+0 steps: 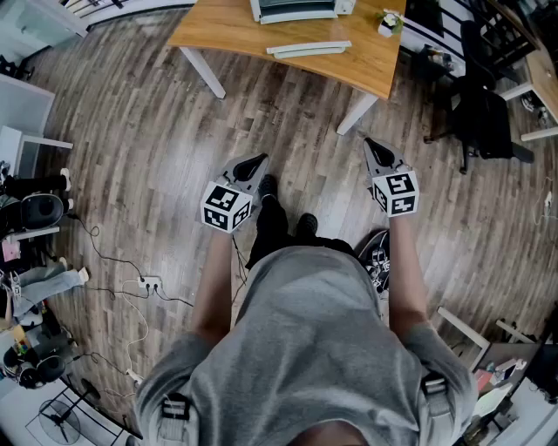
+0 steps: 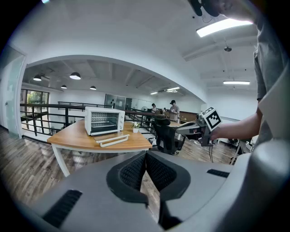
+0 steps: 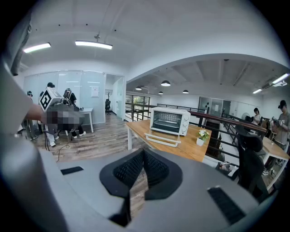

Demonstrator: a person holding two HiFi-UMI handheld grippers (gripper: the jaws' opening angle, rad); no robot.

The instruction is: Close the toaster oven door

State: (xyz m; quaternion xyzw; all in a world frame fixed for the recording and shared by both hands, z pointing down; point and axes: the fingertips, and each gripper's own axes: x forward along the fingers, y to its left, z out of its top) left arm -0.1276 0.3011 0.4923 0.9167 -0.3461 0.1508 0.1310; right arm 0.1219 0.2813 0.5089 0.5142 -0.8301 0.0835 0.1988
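Note:
A white toaster oven (image 1: 292,9) stands on a wooden table (image 1: 218,35) at the far edge of the head view. Its door (image 1: 309,48) hangs open, lying flat in front of it. The oven (image 2: 104,120) and its lowered door (image 2: 112,140) also show in the left gripper view, and the oven (image 3: 170,121) with its door (image 3: 161,140) in the right gripper view. My left gripper (image 1: 258,160) and right gripper (image 1: 368,142) are held above the floor, well short of the table. Both are shut and hold nothing. Seen along the jaws, the left gripper (image 2: 146,156) and right gripper (image 3: 144,154) have their pads together.
A small potted plant (image 1: 388,22) sits on the table's right end. A black office chair (image 1: 479,113) stands to the right of the table. Cables and a power strip (image 1: 148,283) lie on the wood floor at the left. People stand in the background.

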